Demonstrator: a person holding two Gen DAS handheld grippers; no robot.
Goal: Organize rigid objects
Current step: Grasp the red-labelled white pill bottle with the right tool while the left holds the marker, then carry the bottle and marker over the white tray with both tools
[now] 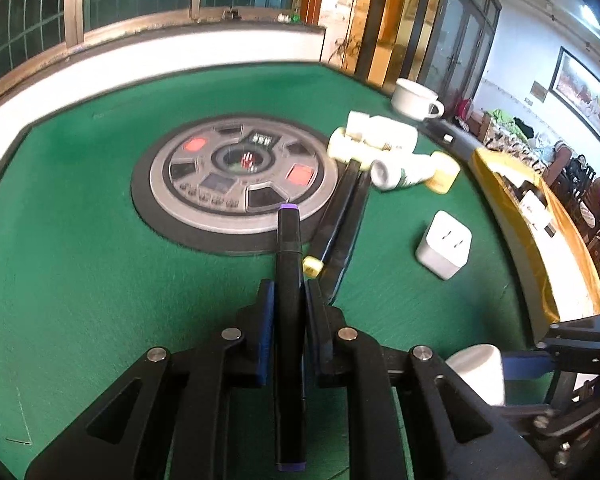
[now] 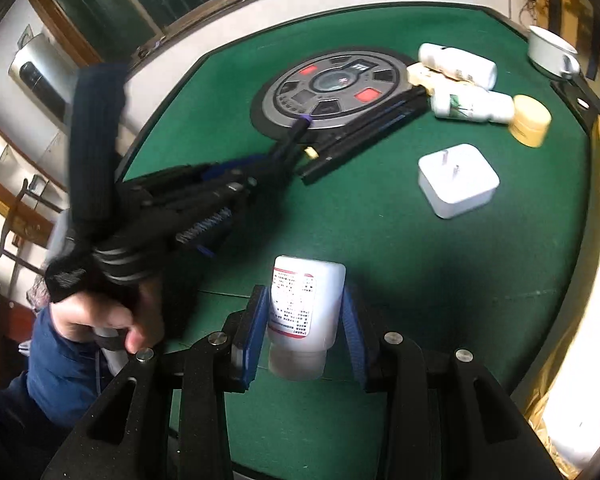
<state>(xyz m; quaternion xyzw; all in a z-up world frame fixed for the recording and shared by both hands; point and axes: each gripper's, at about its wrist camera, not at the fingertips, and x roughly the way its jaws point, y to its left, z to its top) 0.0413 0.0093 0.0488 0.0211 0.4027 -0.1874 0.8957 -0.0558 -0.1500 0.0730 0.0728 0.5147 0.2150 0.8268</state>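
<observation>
My left gripper point(image 1: 288, 292) is shut on a black marker with purple ends point(image 1: 288, 248), held above the green table; the marker also shows in the right wrist view point(image 2: 298, 130). My right gripper point(image 2: 304, 300) is shut on a white medicine bottle with a red-framed label point(image 2: 300, 304), cap toward the camera; that bottle shows at the left wrist view's lower right point(image 1: 480, 368). On the felt lie black pens point(image 1: 340, 216), a white plug adapter point(image 1: 444, 244), two more white bottles point(image 2: 456, 62) point(image 2: 472, 106), and a yellow jar point(image 2: 530, 120).
A round grey control panel point(image 1: 236, 184) sits at the table's centre. A white mug point(image 1: 414, 98) stands at the far edge. A small yellow piece point(image 1: 313, 266) lies by the pens. A wooden rim point(image 1: 540, 240) bounds the right side.
</observation>
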